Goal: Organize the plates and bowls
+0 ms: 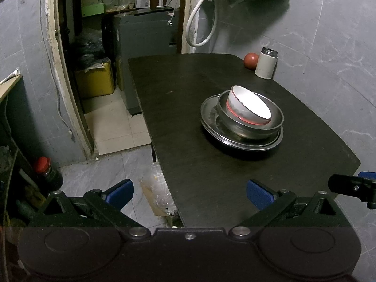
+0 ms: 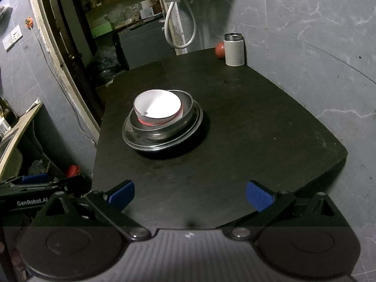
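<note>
A white bowl (image 1: 250,105) with a red band sits tilted inside a steel bowl (image 1: 253,129), which rests on steel plates (image 1: 209,115), all stacked on the black table (image 1: 188,94). The right wrist view shows the same stack: white bowl (image 2: 157,105), steel bowl (image 2: 162,134), plates (image 2: 131,141). My left gripper (image 1: 189,193) is open near the table's front left edge, well short of the stack and holding nothing. My right gripper (image 2: 189,193) is open over the table's near edge, also empty.
A white steel-topped flask (image 1: 266,63) and a red ball (image 1: 251,61) stand at the table's far corner by the wall. Left of the table is an open doorway with shelves, a yellow container (image 1: 95,81) and a dark bottle (image 1: 48,172) on the floor.
</note>
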{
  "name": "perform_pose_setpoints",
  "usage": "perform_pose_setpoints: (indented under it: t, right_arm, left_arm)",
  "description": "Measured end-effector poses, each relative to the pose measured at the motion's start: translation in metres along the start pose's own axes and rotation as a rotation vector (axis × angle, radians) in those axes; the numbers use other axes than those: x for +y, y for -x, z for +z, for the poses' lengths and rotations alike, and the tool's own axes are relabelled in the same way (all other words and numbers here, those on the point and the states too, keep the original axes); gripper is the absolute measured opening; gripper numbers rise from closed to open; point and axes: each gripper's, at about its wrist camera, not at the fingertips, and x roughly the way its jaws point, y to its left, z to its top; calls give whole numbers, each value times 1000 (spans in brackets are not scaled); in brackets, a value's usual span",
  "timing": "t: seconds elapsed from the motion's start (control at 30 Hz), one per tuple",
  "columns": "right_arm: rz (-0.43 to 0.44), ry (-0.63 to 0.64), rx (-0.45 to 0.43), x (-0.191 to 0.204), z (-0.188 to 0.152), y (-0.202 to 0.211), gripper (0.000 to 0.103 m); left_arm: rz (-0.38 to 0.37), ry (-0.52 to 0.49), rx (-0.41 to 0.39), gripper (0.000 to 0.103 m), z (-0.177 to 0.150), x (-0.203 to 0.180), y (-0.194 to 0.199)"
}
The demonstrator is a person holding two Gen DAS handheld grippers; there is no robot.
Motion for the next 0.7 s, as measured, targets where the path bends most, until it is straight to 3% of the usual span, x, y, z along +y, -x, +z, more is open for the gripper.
perform_pose_setpoints:
  t: [0.7]
  right_arm:
    - [-2, -2, -9, -2, -1, 3, 103]
  left_arm:
    - [1, -5, -6, 102, 1, -4, 3]
